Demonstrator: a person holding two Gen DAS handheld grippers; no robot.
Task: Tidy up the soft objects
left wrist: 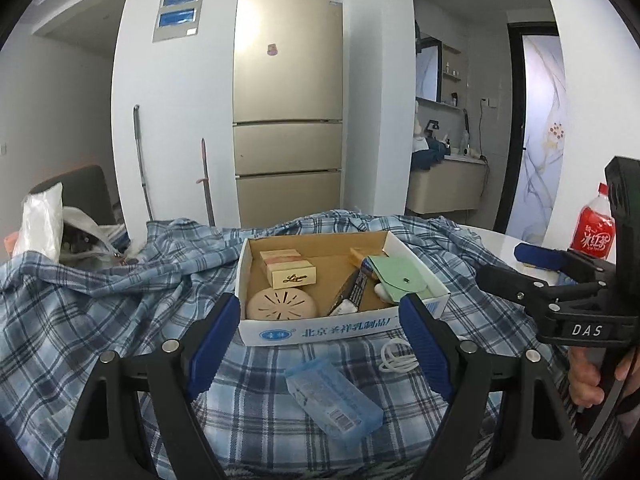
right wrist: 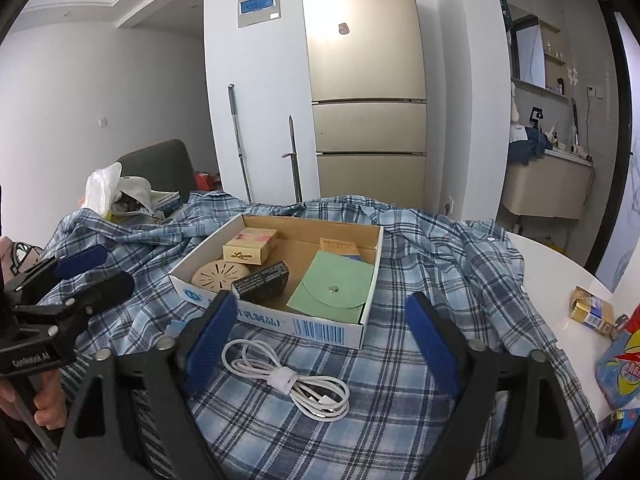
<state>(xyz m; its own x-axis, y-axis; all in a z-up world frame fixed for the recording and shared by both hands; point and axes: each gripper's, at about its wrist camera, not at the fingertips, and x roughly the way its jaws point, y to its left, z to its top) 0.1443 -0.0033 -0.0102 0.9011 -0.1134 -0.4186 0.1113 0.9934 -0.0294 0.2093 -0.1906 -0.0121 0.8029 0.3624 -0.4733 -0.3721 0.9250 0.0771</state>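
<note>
Shirt (right wrist: 420, 248): plaid, spread rumpled over the table (right wrist: 560, 296), so it lies under everything.
Box (right wrist: 280, 320): sits on the shirt, pinning it; likely must go first.
Cable (right wrist: 288, 384): coiled on the shirt before the box.
Left hand-held gripper (left wrist: 320, 344): jaws wide, empty, over a blue case (left wrist: 332, 396).
Right hand-held gripper (right wrist: 320, 340): jaws wide, nothing gripped, above the cable.

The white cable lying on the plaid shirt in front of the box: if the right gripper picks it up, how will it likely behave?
The white cable is coiled and bound at the middle by a white strap, so it should probably lift as one bundle. Its loops look thin and floppy, so the ends would likely droop. It appears light, and it rests on the wrinkled plaid shirt, which may shift if pushed.
</note>
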